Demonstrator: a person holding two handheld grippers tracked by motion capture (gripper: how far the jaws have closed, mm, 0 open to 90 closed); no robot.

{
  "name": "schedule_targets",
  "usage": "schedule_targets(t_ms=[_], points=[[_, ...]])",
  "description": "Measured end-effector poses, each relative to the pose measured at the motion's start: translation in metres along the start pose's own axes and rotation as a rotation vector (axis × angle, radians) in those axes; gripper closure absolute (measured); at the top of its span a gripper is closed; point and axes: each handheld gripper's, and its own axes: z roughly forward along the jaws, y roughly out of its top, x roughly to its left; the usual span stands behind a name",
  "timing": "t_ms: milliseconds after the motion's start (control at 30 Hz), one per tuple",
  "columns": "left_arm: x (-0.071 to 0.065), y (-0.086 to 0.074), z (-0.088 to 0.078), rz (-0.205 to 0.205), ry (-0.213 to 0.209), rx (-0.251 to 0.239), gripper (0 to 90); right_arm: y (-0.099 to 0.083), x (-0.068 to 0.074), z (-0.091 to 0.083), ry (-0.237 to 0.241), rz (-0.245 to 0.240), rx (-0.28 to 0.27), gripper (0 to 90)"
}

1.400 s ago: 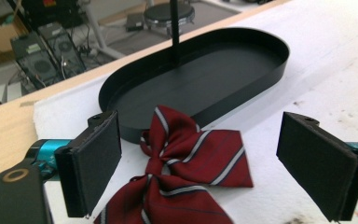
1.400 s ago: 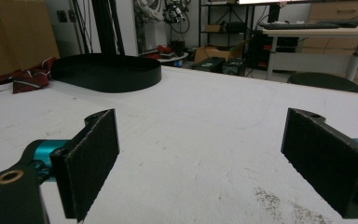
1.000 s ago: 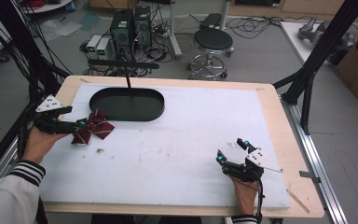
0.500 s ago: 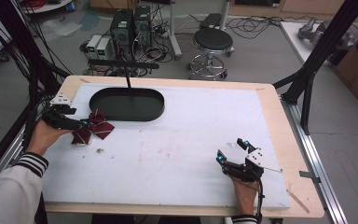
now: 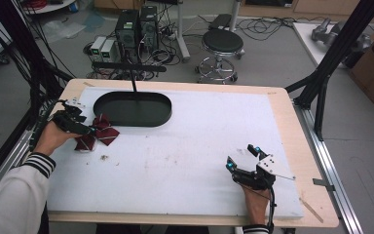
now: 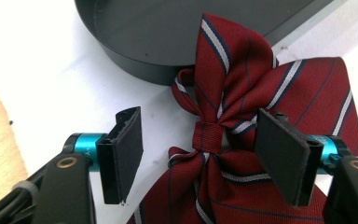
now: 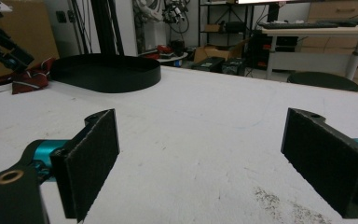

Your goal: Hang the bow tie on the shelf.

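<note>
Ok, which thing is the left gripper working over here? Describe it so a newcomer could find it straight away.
Start at the black oval tray near the far left of the white table. Just beside its near-left rim lies a dark red bow tie with white and navy stripes, cinched by a centre band. The open left gripper hovers over it; it is the only fabric item there.

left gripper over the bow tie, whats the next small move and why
Probably close the left gripper on the bow tie. Its jaws stand open on either side of the tie's centre knot, which sits between them beside the black tray, so a squeeze should catch it. The right gripper sits open, far off.
</note>
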Motion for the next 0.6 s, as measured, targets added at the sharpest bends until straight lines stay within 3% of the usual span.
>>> schedule_targets(t_ms=[433,600], points=[[0.0074,0.0031,0.0077,-0.039,-0.035,0.050,42.6,0.0000,-0.0008,0.0000,0.001,0.003,-0.002,10.3],[0.0076,0.0033,0.0100,-0.063,-0.062,0.064,50.7,0.0000,-0.0009,0.0000,0.001,0.006,-0.003,10.3]])
